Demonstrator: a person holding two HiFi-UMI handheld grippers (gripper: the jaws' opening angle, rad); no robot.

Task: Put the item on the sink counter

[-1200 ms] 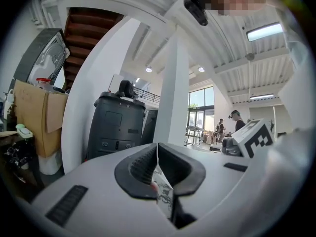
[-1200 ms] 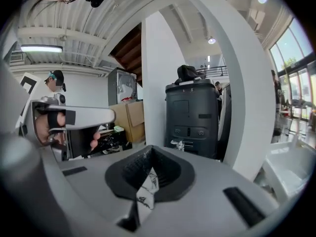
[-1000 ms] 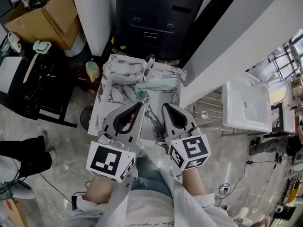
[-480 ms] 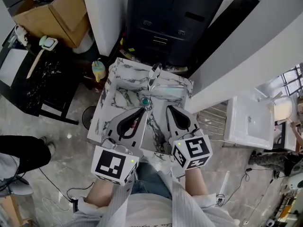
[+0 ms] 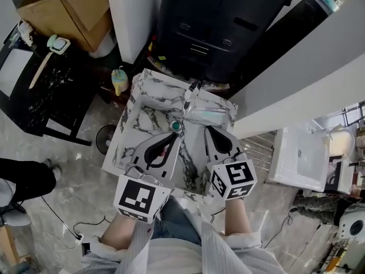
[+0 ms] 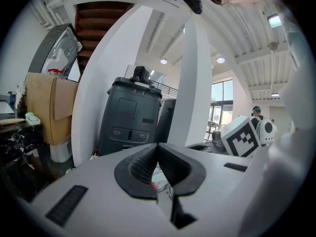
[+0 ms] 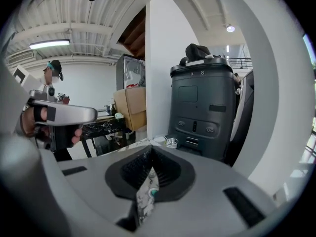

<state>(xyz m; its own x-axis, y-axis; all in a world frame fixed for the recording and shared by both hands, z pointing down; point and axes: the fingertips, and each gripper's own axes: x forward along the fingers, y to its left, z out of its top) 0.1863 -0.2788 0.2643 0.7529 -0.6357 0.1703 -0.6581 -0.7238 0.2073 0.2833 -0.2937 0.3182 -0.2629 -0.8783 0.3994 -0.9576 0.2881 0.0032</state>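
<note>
Both tools are over the counter [image 5: 126, 144], no grab yet.

- Left gripper [image 5: 176, 134]: jaws together at the tips. A small pinkish spot shows in the gap behind them; can't tell what it is. Looks empty.
- Right gripper [image 5: 208, 128]: jaws fully together, holding nothing. Only marble and the teal drain [image 5: 175, 125] show through the gap.
- Item: none on the counter or in either tool. Best guess is the yellow bottle [image 5: 118, 81], at 10 o'clock from the drain, just off the counter's far-left corner. The faucet [image 5: 190, 96] is at 1 o'clock from the drain.

How I'd run this step:
- The left tool is on the bottle's side, so use it.
- Open the jaws wide before reaching.
- Come in level and grip the body below the cap.
- Keep it upright when lifting.
- Set it on flat marble at 9 o'clock from the drain, away from the basin edge and faucet.
- Park the right tool clear of that path.
</note>
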